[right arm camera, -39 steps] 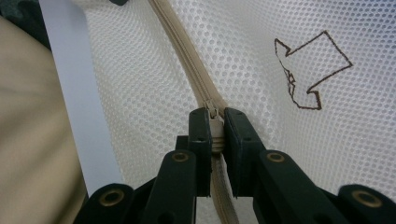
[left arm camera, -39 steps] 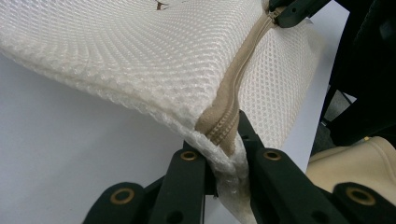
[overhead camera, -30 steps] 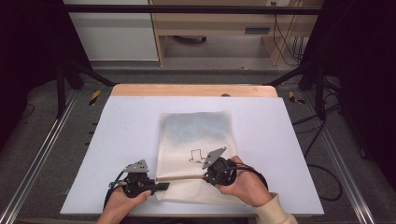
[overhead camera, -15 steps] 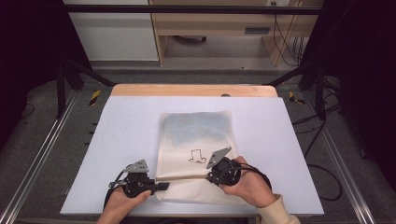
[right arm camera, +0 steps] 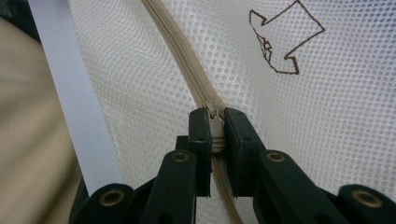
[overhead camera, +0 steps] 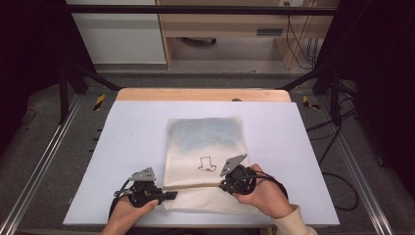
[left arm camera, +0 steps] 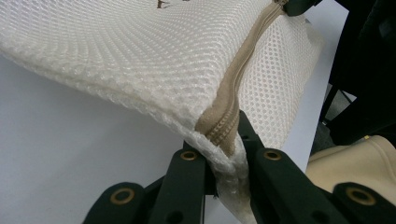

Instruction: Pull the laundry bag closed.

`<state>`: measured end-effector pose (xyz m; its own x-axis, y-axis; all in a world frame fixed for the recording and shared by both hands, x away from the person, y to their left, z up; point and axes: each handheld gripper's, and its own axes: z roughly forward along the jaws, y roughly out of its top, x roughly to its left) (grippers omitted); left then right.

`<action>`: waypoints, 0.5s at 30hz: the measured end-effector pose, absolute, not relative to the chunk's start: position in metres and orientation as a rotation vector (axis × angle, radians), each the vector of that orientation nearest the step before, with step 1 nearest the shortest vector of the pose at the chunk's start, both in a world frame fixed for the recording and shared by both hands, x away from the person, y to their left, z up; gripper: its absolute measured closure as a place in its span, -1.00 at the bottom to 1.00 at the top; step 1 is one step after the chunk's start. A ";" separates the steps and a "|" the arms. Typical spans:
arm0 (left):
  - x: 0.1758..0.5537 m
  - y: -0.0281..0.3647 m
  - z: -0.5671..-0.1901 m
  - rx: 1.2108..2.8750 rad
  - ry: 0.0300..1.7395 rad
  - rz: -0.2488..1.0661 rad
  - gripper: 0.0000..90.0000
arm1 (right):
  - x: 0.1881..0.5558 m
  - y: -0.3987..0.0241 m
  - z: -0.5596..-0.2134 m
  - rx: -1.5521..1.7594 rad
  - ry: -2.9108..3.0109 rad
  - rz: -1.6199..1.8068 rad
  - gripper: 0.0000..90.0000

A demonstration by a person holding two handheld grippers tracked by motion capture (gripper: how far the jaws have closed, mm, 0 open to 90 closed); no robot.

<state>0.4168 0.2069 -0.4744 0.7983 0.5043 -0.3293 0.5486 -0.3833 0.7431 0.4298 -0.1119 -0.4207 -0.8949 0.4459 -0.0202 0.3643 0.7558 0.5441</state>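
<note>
White table, zipper between jaws (both)

No readable text; only brown outline drawing on mesh bag

Both claws grip the mesh bag's zipper.

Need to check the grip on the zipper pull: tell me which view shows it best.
The right gripper view: the small beige zipper pull sits close-up, clamped between the jaws. The high view hides it behind the right gripper; the left gripper view shows it far off, at the top edge.
</note>
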 end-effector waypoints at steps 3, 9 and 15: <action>0.417 0.207 -0.474 2.049 0.782 -0.060 0.88 | 0.429 -0.115 -0.421 0.664 2.796 0.827 0.82; 0.417 0.207 -0.474 2.050 0.783 -0.059 0.88 | 0.429 -0.118 -0.421 0.677 2.790 0.829 0.82; 0.417 0.207 -0.474 2.051 0.783 -0.057 0.88 | 0.428 -0.123 -0.420 0.681 2.790 0.824 0.82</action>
<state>0.4170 0.2072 -0.4744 0.7974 0.5068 -0.3276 0.5489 -0.3837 0.7426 0.4277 -0.1226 -0.4203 -0.8849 0.4654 -0.0181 0.3808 0.7453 0.5473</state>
